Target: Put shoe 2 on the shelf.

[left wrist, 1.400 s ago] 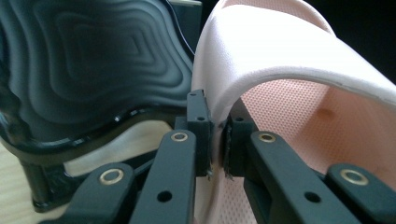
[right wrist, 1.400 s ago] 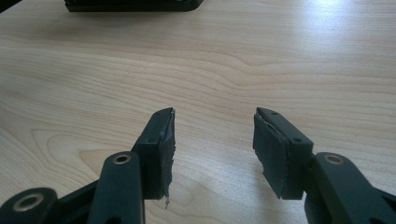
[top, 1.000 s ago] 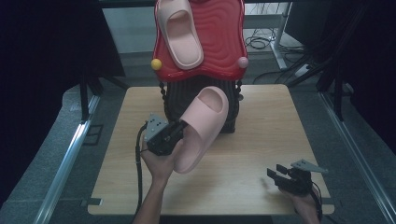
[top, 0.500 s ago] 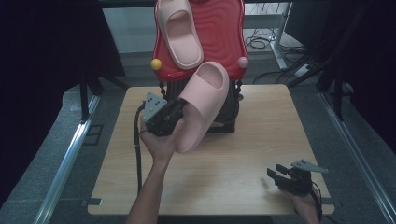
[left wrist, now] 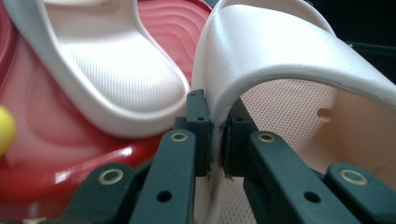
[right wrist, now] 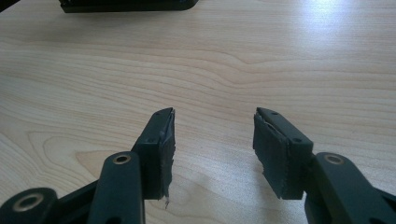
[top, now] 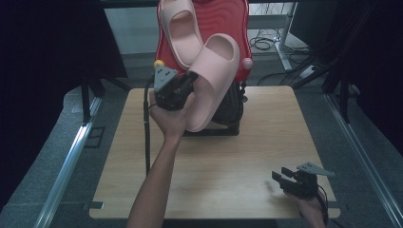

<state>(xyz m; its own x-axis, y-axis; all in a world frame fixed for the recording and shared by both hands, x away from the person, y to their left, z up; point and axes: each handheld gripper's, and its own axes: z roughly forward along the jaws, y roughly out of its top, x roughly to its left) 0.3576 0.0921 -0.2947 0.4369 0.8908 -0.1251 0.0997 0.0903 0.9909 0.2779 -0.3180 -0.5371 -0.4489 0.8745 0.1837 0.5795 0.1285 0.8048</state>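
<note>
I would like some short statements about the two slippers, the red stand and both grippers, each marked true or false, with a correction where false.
1. The left gripper is shut on a pink slipper. True.
2. The right gripper holds the other slipper. False: its jaws stand open over the bare wooden table.
3. The other slipper rests on the red stand. True.
4. The held slipper lies flat on the table. False: it is lifted in the air, in front of the stand.
5. The jaws of the left gripper pinch the slipper's strap edge. True.

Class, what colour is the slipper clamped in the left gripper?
Pale pink slipper, clearest in the high view.
</note>
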